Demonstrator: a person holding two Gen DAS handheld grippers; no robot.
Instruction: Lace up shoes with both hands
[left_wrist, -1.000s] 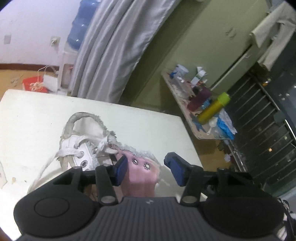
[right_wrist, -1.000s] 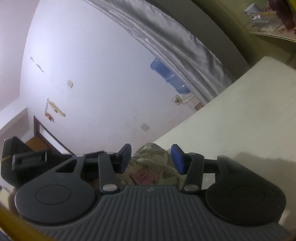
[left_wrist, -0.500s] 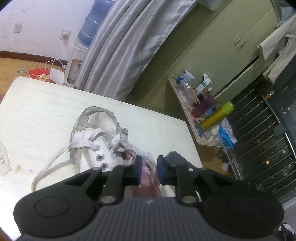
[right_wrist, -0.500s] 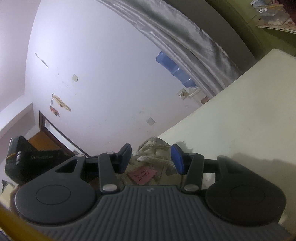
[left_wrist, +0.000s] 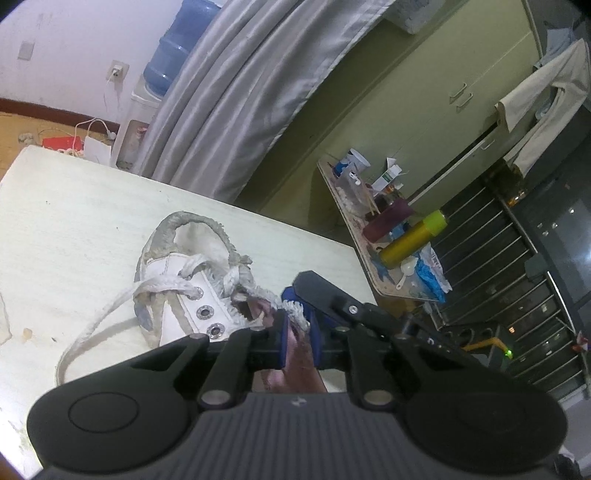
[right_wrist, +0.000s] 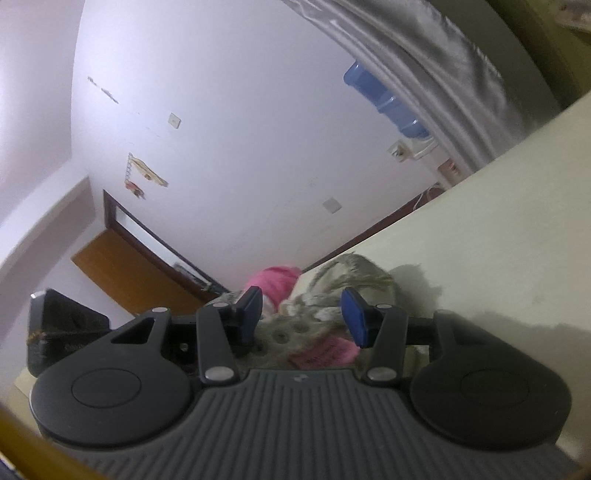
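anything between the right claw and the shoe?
Nothing visible. The right claw stands open with the shoe directly between and below its fingers, no object intervening. The left claw is already clamped on the shoe's pink tongue, off to one side of that approach.

The right gripper (right_wrist: 301, 317) hangs low over the pale table (right_wrist: 498, 236), its 2 blue-padded jaws standing apart with nothing pressed between them. Past the pads lies the worn shoe (right_wrist: 351, 280), its eyelets and pink tongue label (right_wrist: 325, 350) showing, something pink (right_wrist: 275, 280) beyond it.
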